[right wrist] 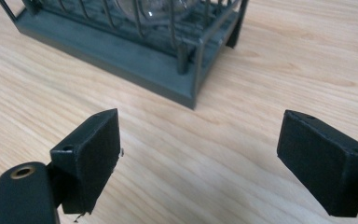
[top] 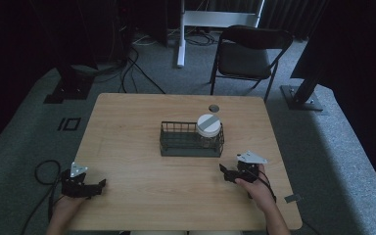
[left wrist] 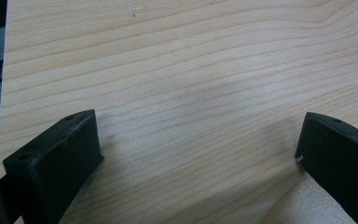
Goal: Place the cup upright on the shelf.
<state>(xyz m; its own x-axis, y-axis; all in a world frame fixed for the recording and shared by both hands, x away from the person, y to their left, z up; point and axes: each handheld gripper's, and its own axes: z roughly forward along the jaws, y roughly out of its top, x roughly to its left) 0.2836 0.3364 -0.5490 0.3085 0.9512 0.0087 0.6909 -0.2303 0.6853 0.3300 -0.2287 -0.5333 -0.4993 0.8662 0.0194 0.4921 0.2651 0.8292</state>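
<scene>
Both tongs, left (top: 99, 185) and right (top: 223, 170), rest spread and empty near the surface's (top: 127, 127) front corners, while the white-lidded jar (top: 208, 129) stands in the wire basket's (top: 176, 145) right end, mid-surface

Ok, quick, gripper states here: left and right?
Left gripper: open, empty, over bare table.
Right gripper: open, empty, facing the wire basket with the glass jar.

Setting: lab or test studio; dark curtains around; grey carpet (top: 24, 122); wooden worktop (top: 127, 142) at centre; folding chair (top: 247, 54) at 1 o'clock; loose cables (top: 132, 68) at 11; black stand bases (top: 301, 98) at 10 and 2.
</scene>
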